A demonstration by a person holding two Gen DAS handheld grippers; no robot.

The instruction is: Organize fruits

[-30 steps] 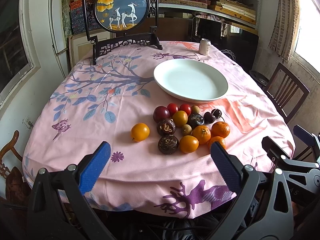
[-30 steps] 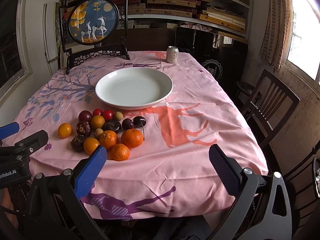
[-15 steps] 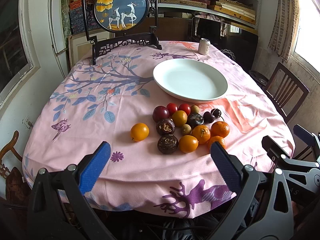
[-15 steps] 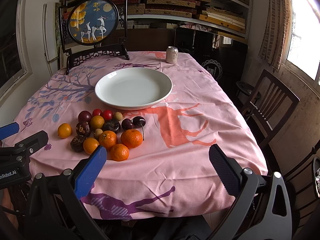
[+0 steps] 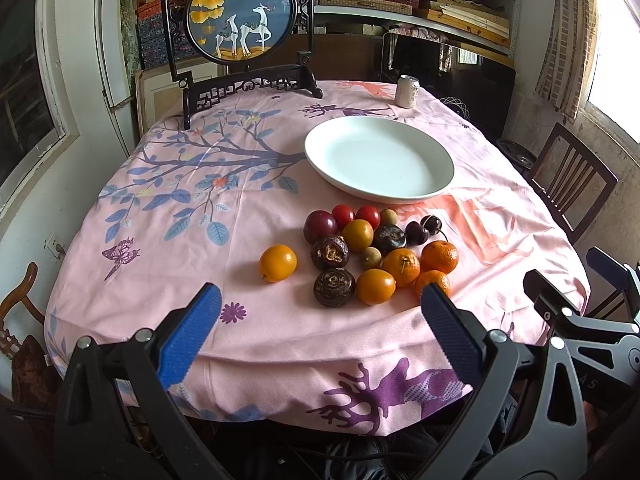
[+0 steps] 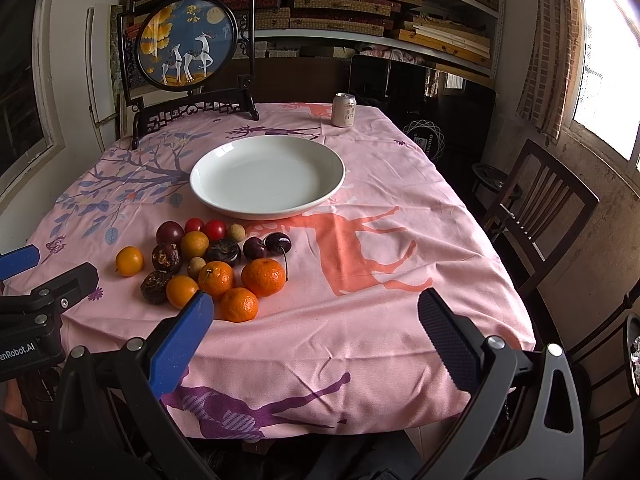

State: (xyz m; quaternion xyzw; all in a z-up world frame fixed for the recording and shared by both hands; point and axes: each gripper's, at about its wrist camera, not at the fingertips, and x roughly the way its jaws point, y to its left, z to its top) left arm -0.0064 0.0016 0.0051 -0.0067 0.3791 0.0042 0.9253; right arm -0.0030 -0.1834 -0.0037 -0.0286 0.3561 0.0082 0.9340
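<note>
A cluster of small fruits lies on the pink tablecloth: tangerines, dark passion fruits, red tomatoes, cherries, a plum. One orange sits apart to the left. Behind them stands an empty white plate. My left gripper hovers open at the table's near edge, just short of the fruit. The right view shows the same fruits left of centre and the plate beyond. My right gripper is open too, with nothing between its fingers, to the right of the pile.
A drink can stands at the far side. A round framed deer picture on a dark stand is at the back left. A wooden chair stands to the right of the table. Shelves fill the back wall.
</note>
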